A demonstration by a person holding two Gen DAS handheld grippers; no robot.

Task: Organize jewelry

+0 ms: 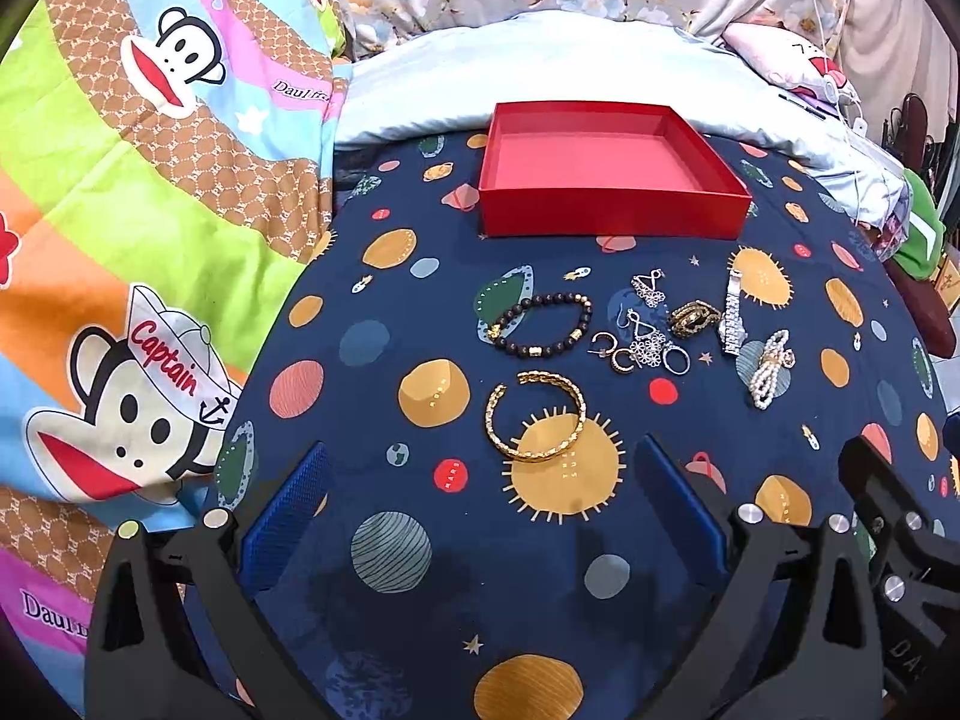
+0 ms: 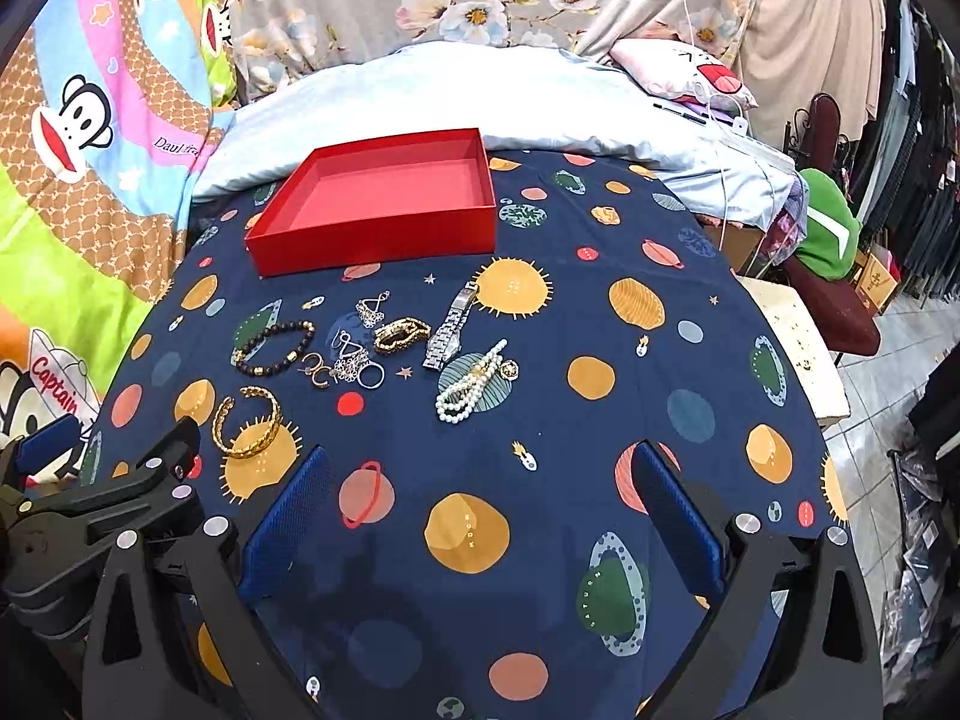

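Note:
An empty red box [image 1: 606, 192] [image 2: 384, 234] sits at the far side of the planet-print cloth. In front of it lie a gold cuff bracelet [image 1: 534, 415] [image 2: 249, 422], a dark bead bracelet [image 1: 543, 324] [image 2: 273, 348], silver earrings [image 1: 645, 336] [image 2: 354, 357], a gold chain [image 1: 693, 318] [image 2: 401, 333], a silver watch [image 1: 733, 315] [image 2: 450, 330] and a pearl piece [image 1: 768, 369] [image 2: 471, 387]. My left gripper [image 1: 480, 510] stands open just short of the gold cuff. My right gripper [image 2: 480, 510] is open too, nearer than the pearls, holding nothing.
A monkey-print quilt [image 1: 120, 210] lies to the left, a pale blue pillow [image 1: 540, 72] behind the box. The cloth's right edge drops to a tiled floor [image 2: 900, 360] with a white stool [image 2: 792, 336] and hanging clothes [image 2: 924, 150].

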